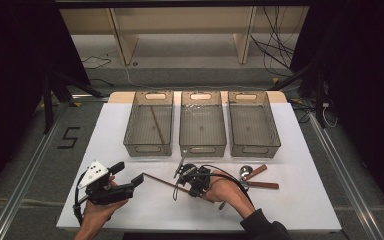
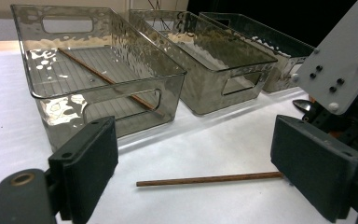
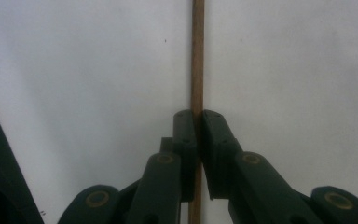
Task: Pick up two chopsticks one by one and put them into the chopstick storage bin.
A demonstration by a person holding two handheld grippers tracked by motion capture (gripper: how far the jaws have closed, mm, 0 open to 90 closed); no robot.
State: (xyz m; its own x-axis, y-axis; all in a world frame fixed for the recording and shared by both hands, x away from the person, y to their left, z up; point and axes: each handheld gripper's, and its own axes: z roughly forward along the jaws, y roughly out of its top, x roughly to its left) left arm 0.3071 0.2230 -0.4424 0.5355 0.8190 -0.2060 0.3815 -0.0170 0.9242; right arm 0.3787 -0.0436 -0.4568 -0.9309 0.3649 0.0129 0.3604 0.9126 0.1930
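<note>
Your right gripper point(image 3: 196, 135) has its jaws clamped on the stick point(image 3: 197, 56) — the pads pinch it from both sides, and it runs straight out ahead of them over the white table point(image 3: 74, 70). From above, that gripper point(image 1: 192, 181) sits in front of the middle bin point(image 1: 202, 146), and the stick point(image 1: 157, 178) stretches from it toward your left gripper point(image 1: 130, 180).

Your left gripper point(image 2: 191, 168) is wide open — nothing is pressed between the jaws. The stick's free end point(image 2: 209, 179) lies on the table between them, touching neither pad as far as I can tell.

Beyond it, the left bin point(image 2: 168, 74) has another stick point(image 2: 102, 77) lying slantwise inside. Well to the right of your right gripper, near the right bin point(image 1: 254, 145), there's a spoon point(image 1: 250, 172) and a wooden-handled piece point(image 1: 262, 185).
</note>
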